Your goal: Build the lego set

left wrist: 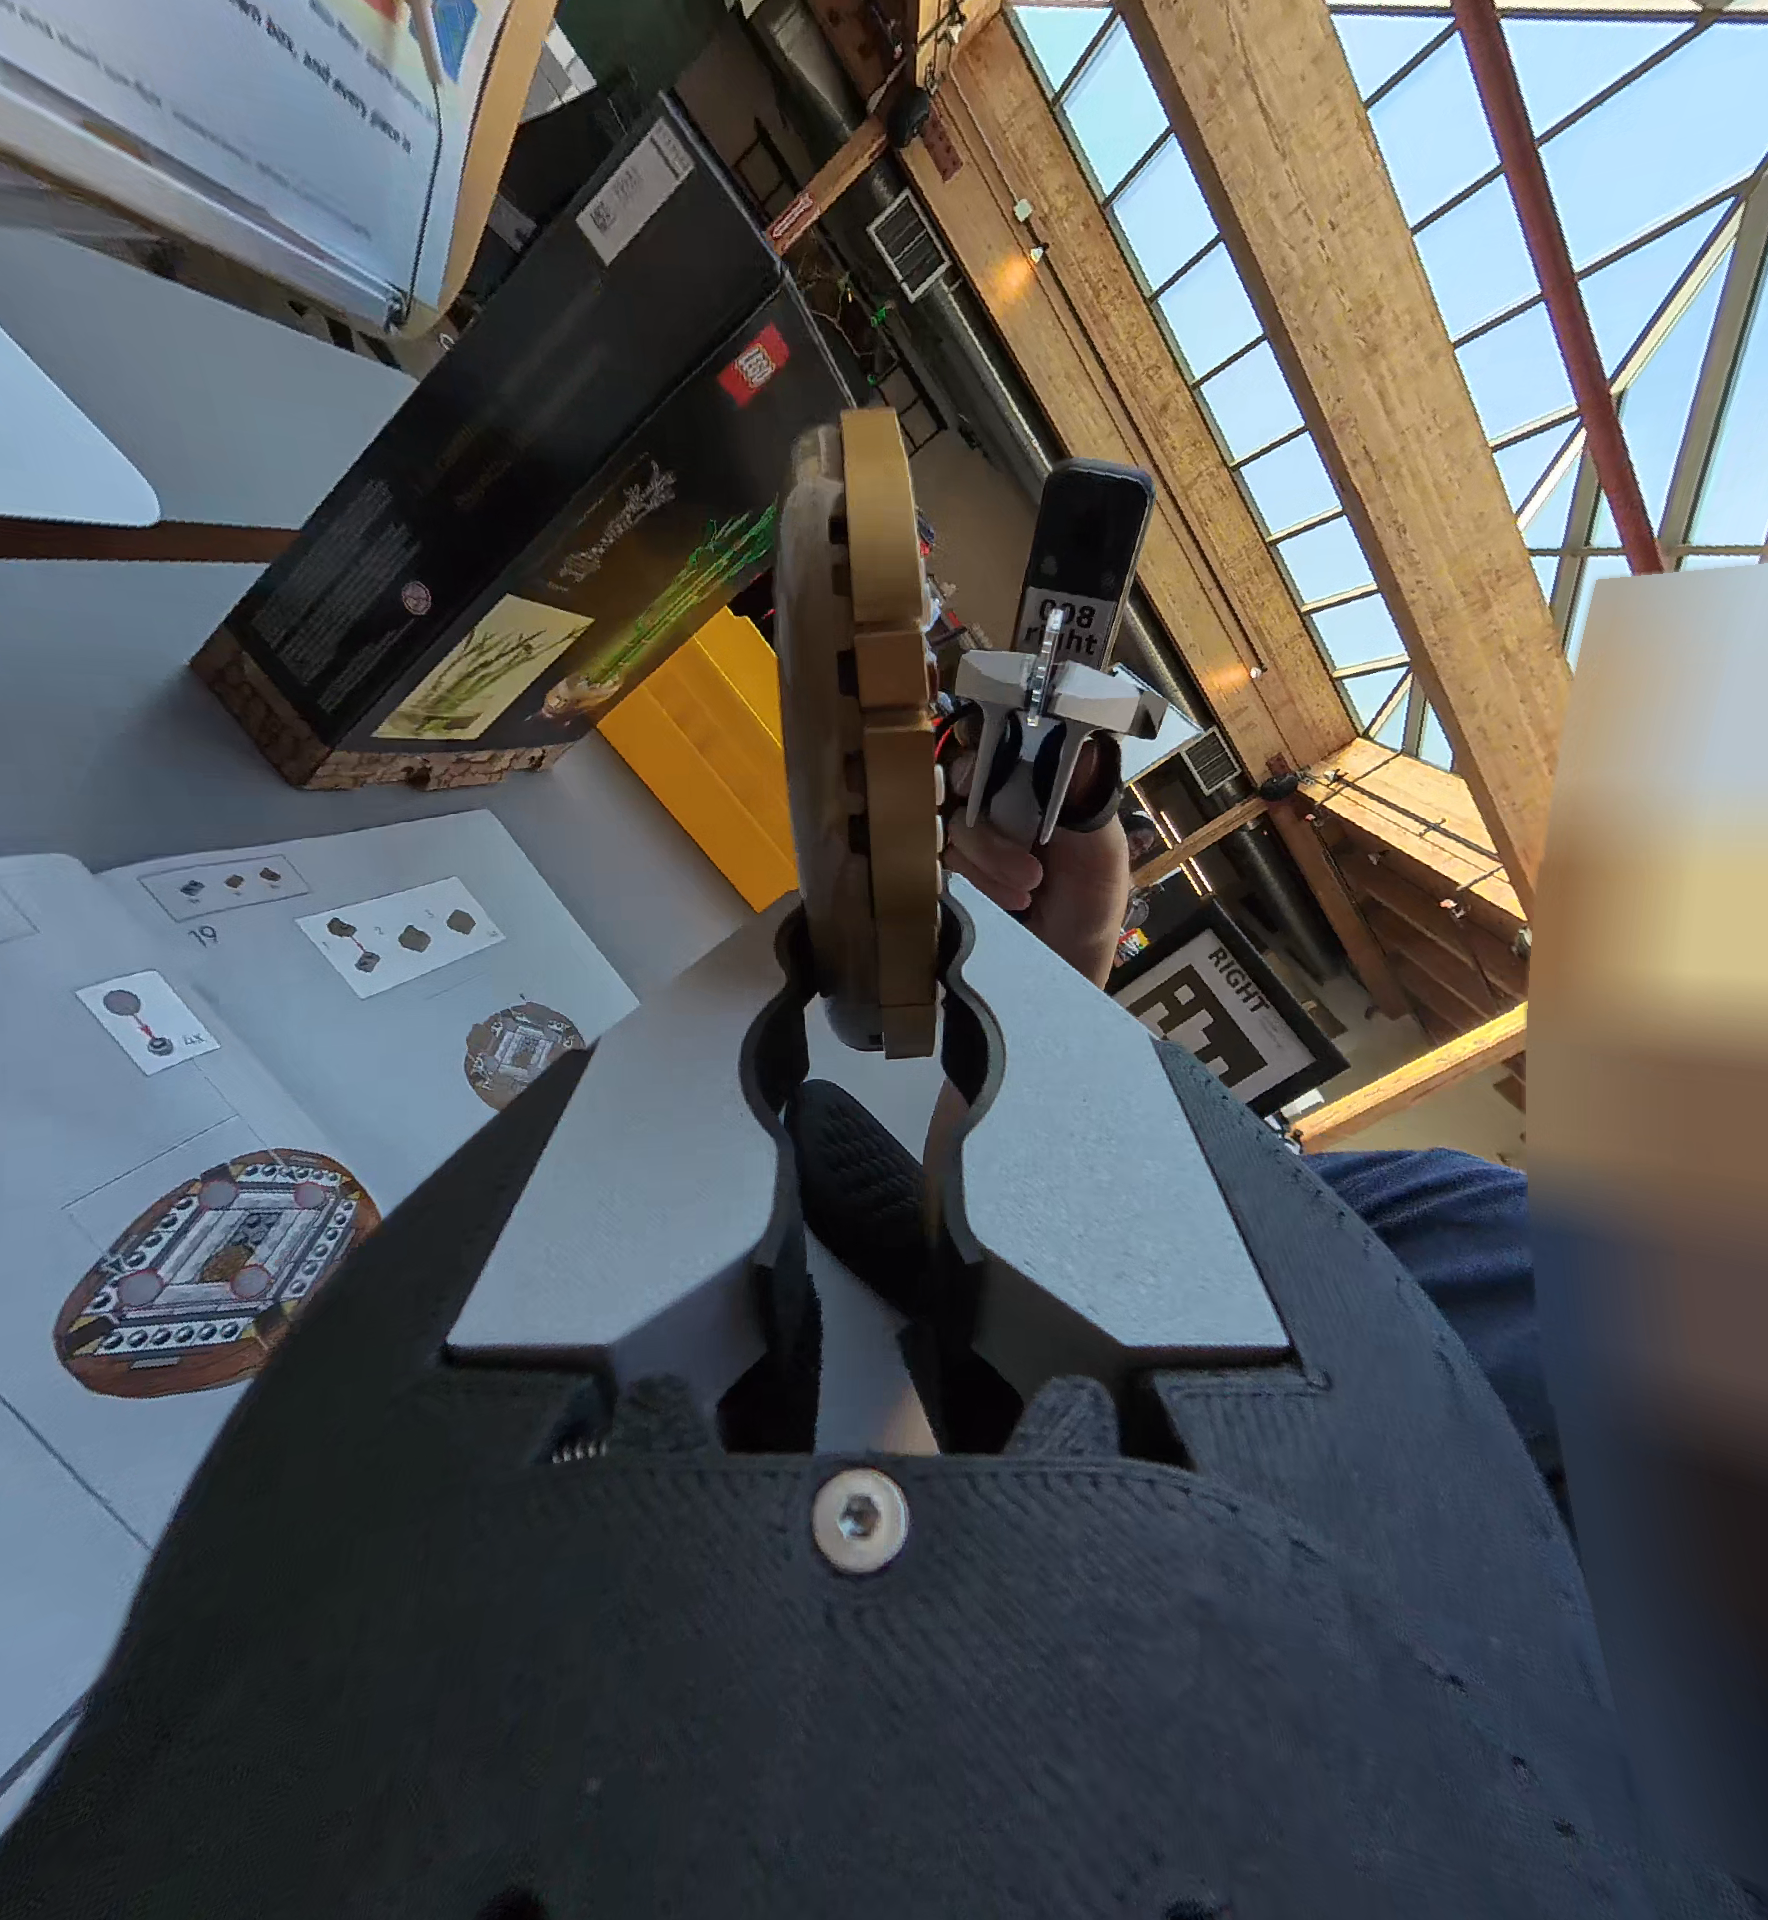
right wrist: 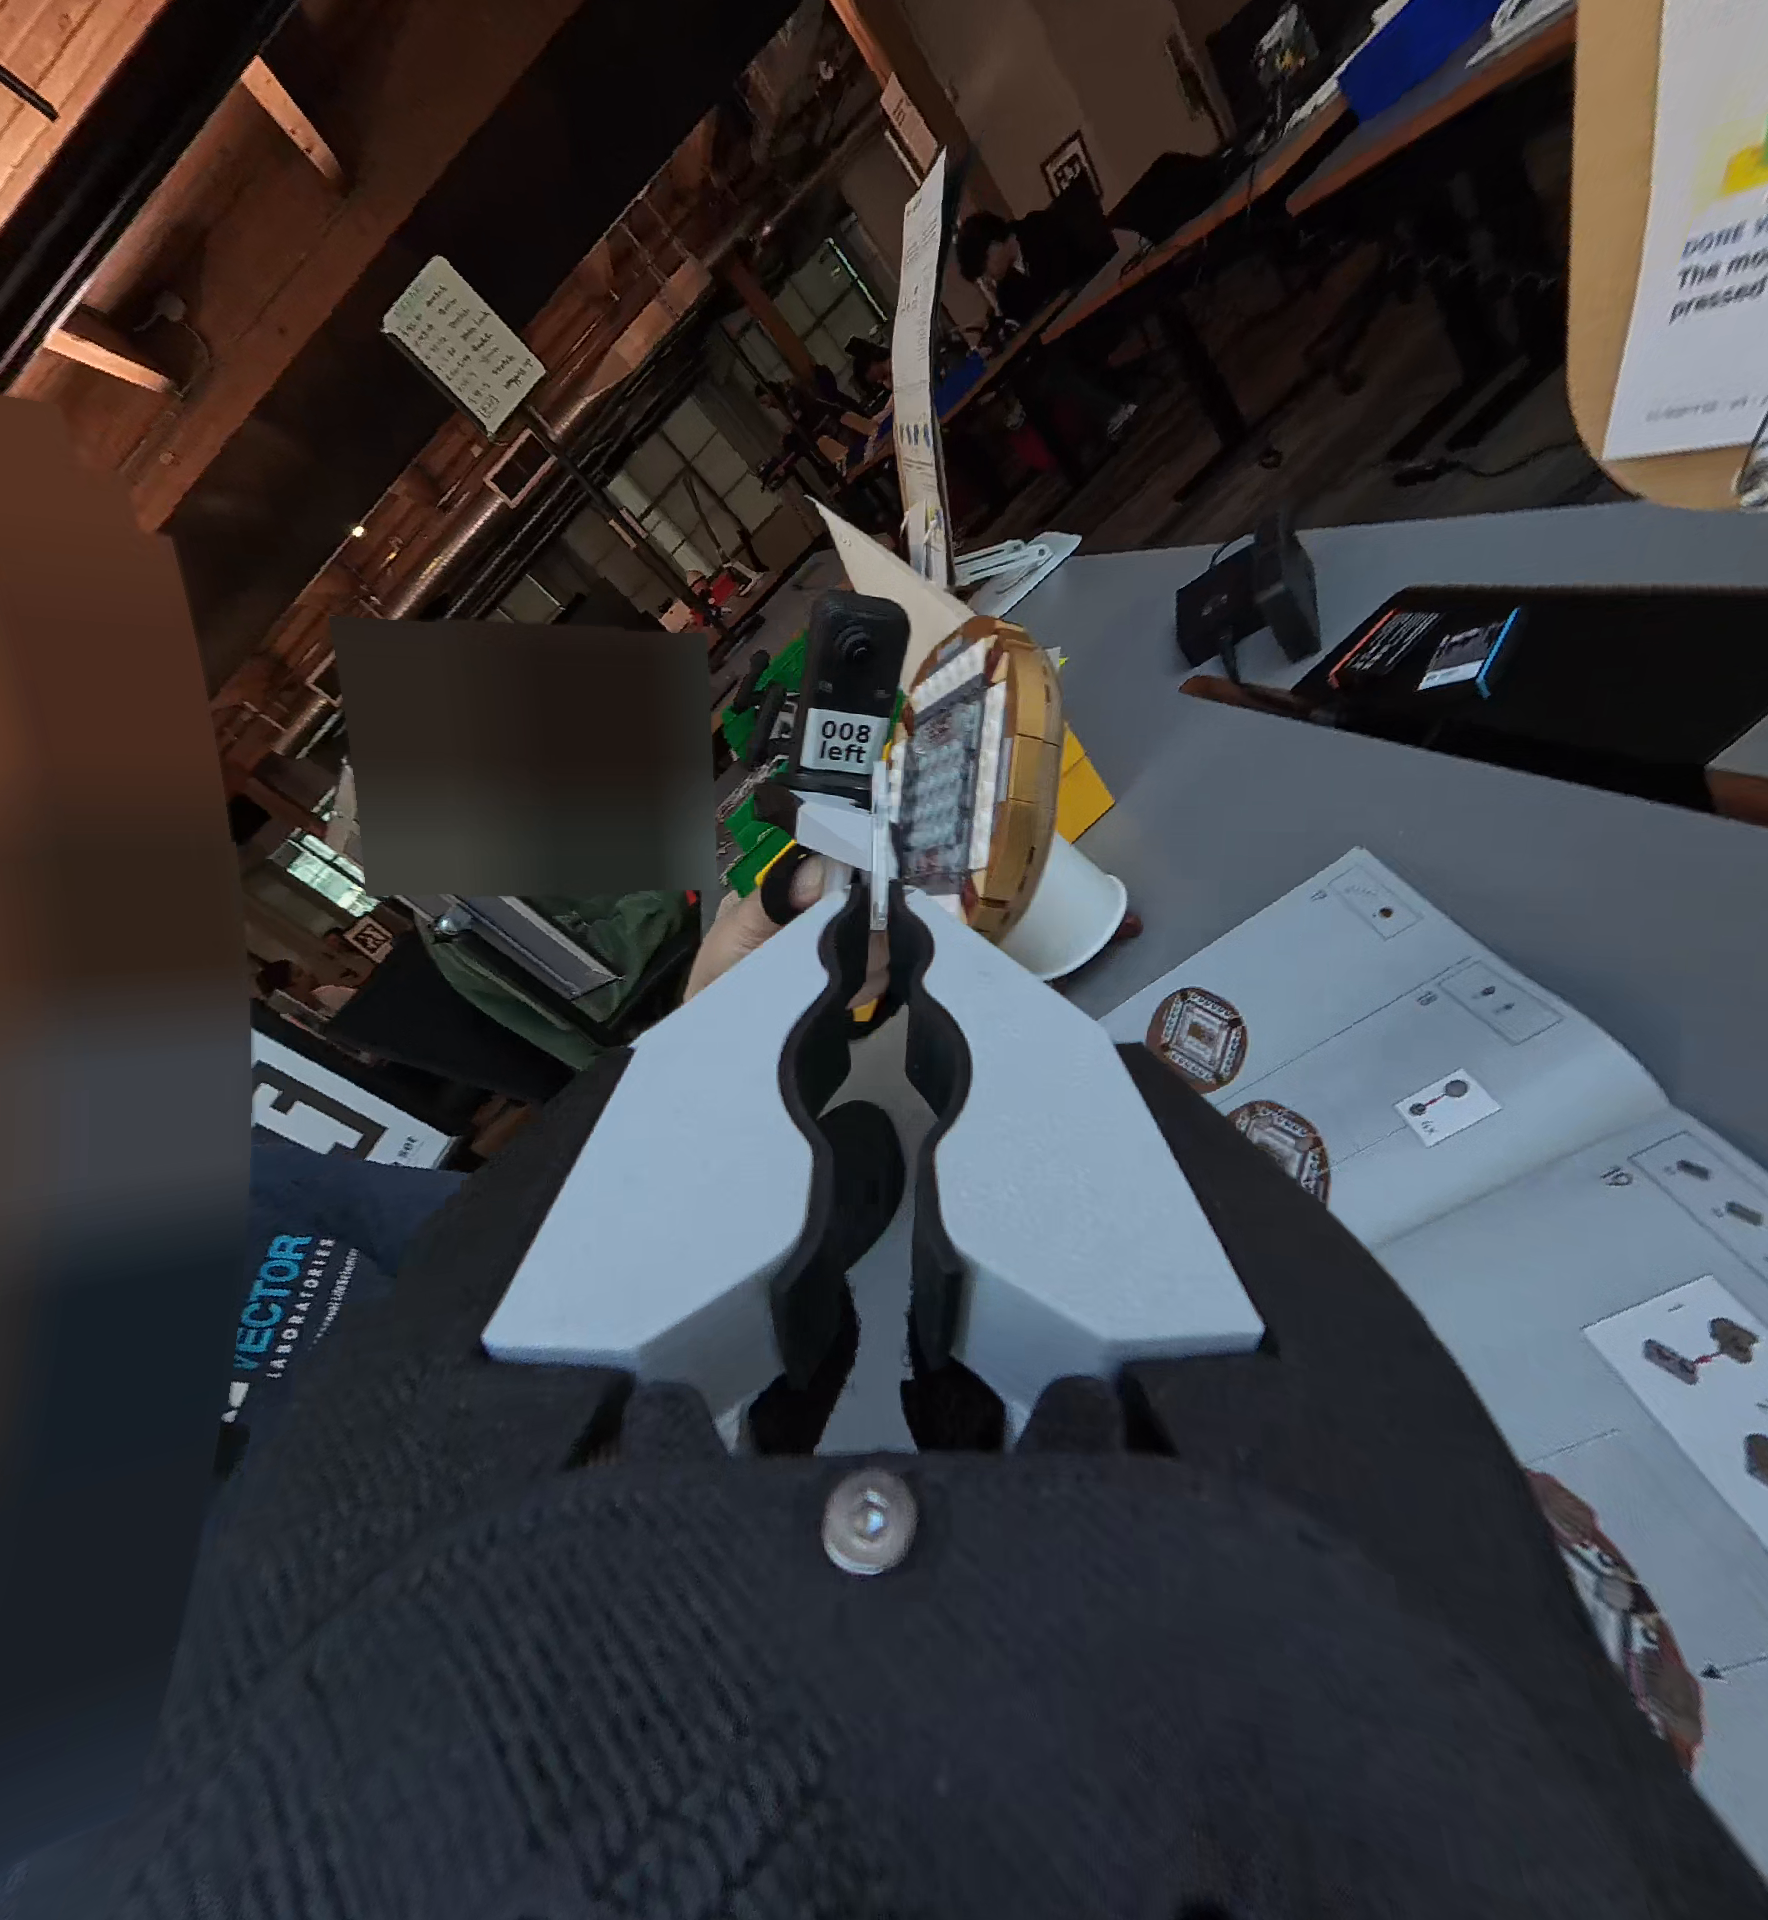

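Observation:
My left gripper (left wrist: 875, 930) is shut on the lower rim of a round tan and brown Lego base (left wrist: 859, 727) and holds it on edge, up in the air. In the right wrist view the base (right wrist: 1015, 779) shows its studded white and grey top, with the left gripper (right wrist: 859, 831) beside it. My right gripper (right wrist: 875, 920) is shut on a thin pale piece (right wrist: 880, 862) that stands up from its tips, close to the base's studded face. The right gripper (left wrist: 1041, 696) also shows in the left wrist view, just right of the base, held by a hand.
An open instruction booklet (left wrist: 236, 1039) lies on the grey table (right wrist: 1379, 779). A black Lego box (left wrist: 506, 499) and a yellow bin (left wrist: 714, 748) stand behind it. A white paper cup (right wrist: 1077, 904) lies under the base. A black device (right wrist: 1254, 603) sits farther back. The left gripper's tips are roughly 10 cm from the right gripper's.

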`<action>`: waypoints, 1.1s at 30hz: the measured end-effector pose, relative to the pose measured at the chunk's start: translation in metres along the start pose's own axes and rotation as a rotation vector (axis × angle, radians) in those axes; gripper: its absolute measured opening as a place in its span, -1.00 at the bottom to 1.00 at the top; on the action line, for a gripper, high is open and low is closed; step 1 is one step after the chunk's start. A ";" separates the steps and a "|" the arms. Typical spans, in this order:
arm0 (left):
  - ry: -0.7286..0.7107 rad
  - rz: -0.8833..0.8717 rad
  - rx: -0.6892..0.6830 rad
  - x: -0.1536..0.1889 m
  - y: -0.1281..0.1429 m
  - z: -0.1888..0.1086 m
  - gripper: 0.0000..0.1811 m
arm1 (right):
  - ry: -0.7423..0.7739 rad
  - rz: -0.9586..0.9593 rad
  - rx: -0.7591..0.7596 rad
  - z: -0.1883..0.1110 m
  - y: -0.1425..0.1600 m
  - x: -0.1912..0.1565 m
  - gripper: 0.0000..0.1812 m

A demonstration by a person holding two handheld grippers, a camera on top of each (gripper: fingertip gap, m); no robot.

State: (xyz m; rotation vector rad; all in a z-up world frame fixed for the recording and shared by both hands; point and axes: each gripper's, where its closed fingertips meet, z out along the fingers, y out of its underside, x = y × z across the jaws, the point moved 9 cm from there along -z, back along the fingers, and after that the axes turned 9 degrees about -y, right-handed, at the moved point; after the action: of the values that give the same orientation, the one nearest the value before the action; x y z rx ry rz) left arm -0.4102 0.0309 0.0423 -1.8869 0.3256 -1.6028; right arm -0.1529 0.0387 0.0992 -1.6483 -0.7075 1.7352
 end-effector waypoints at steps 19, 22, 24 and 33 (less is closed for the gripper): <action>-0.076 -0.094 -0.024 -0.023 0.036 0.061 -0.80 | 0.117 0.299 -0.110 0.009 0.030 0.059 -0.98; -0.090 -0.096 -0.032 -0.025 0.038 0.063 -0.79 | 0.151 0.294 -0.144 0.012 0.033 0.060 -0.98; -0.088 -0.109 -0.038 -0.026 0.039 0.064 -0.79 | 0.190 0.270 -0.160 0.013 0.034 0.060 -0.98; -0.027 -0.193 -0.040 -0.033 0.039 0.059 -0.79 | 0.296 0.103 -0.227 0.021 0.030 0.047 -0.83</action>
State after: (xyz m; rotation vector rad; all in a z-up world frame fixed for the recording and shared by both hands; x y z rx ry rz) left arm -0.3531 0.0378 -0.0112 -2.0197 0.1689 -1.7052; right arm -0.1771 0.0554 0.0472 -2.0760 -0.7080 1.4752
